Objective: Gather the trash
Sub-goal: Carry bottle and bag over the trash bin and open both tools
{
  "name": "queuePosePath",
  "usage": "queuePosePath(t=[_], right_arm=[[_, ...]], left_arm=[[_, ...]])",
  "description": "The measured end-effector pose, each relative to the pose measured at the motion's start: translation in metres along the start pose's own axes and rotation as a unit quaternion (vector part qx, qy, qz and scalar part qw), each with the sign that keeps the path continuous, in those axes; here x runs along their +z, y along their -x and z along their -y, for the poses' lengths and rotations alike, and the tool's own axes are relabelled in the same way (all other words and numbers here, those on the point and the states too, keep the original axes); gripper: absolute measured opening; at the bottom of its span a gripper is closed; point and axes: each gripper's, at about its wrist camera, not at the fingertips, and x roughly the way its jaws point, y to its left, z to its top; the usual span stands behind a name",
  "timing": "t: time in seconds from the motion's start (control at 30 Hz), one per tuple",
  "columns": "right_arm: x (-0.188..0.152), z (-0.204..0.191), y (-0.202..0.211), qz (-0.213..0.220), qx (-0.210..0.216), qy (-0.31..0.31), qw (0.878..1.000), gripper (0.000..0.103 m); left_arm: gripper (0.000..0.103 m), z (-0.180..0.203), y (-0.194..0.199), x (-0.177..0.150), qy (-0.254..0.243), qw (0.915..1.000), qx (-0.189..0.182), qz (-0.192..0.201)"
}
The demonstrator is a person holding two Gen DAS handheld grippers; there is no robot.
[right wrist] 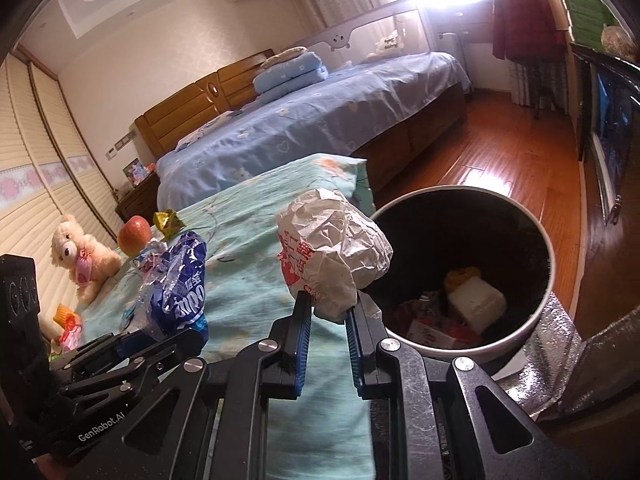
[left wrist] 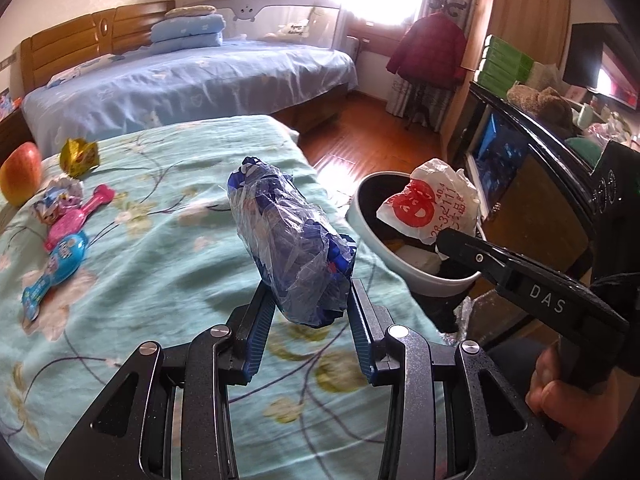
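Observation:
My left gripper [left wrist: 312, 296] is shut on a crumpled blue and clear plastic wrapper [left wrist: 288, 240] and holds it above the green floral bedspread [left wrist: 160, 280]. My right gripper [right wrist: 332, 304] is shut on a crumpled white paper bag with red print [right wrist: 332, 248], held at the near left rim of the round trash bin [right wrist: 540, 308]. The bin stands on the floor beside the bed and holds several scraps. In the left wrist view the right gripper [left wrist: 444, 240] holds the paper bag [left wrist: 432, 204] over the bin [left wrist: 376, 240]. The left gripper [right wrist: 160, 340] with its wrapper [right wrist: 176, 280] also shows in the right wrist view.
On the bedspread lie a gold wrapper [left wrist: 78, 156], an apple [left wrist: 20, 178], a crumpled printed wrapper [left wrist: 56, 200], a pink toy [left wrist: 80, 212] and a blue toy [left wrist: 56, 268]. A teddy bear [right wrist: 80, 256] sits at the far left. A blue bed [left wrist: 180, 80] lies beyond; a dark cabinet [left wrist: 540, 184] stands right.

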Motion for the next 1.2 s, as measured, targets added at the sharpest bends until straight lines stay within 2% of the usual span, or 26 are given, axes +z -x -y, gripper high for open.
queuePosePath(t=[0.77, 1.2], right_arm=[[0.006, 0.056, 0.013, 0.01, -0.046, -0.036, 0.998, 0.017], [0.015, 0.083, 0.005, 0.003, -0.066, -0.049, 0.997, 0.017]], left_arm=[[0.036, 0.05, -0.027, 0.017, -0.044, 0.9983, -0.035, -0.014], [0.036, 0.072, -0.048, 0.025, -0.068, 0.9961, -0.049, -0.027]])
